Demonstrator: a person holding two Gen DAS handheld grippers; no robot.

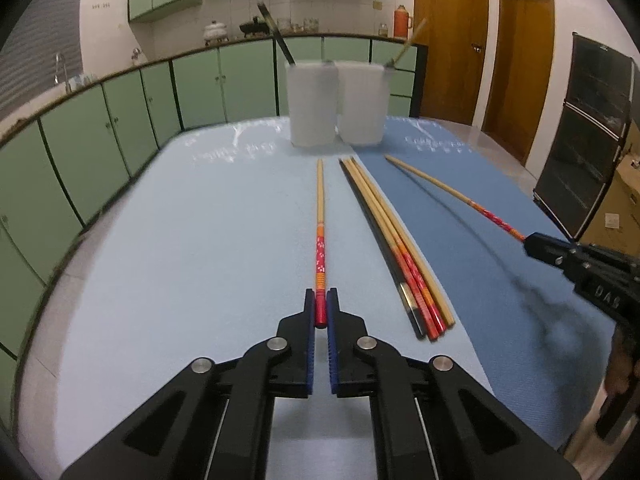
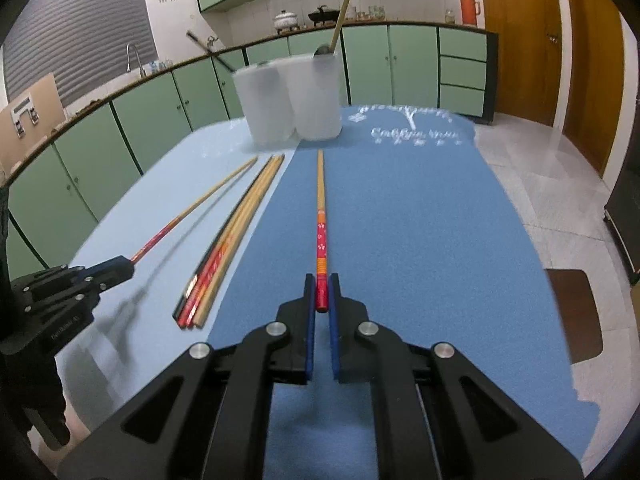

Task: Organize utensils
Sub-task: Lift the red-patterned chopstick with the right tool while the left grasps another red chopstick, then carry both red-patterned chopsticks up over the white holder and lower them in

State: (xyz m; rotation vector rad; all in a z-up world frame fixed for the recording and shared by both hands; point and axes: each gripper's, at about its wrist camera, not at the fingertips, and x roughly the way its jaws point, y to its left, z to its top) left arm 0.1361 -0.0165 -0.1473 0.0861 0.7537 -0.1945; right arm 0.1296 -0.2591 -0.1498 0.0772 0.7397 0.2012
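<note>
My left gripper (image 1: 320, 300) is shut on the red end of a wooden chopstick (image 1: 320, 216) that points toward two frosted white cups (image 1: 312, 104). My right gripper (image 2: 321, 286) is shut on the red end of another wooden chopstick (image 2: 321, 200), held above the darker blue mat. It shows at the right of the left wrist view (image 1: 536, 242) with its chopstick (image 1: 440, 186). The left gripper shows at the left of the right wrist view (image 2: 122, 266). A bundle of several chopsticks (image 1: 396, 248) lies on the table between the grippers, also in the right wrist view (image 2: 228, 240).
The left cup holds a dark utensil (image 1: 276, 34); the right cup (image 2: 316, 96) holds a wooden-handled spoon (image 2: 340, 20). A light blue mat (image 1: 200, 220) and a darker blue mat (image 2: 400, 220) cover the table. Green cabinets (image 1: 120, 128) stand behind; a dark appliance (image 1: 584, 132) stands at right.
</note>
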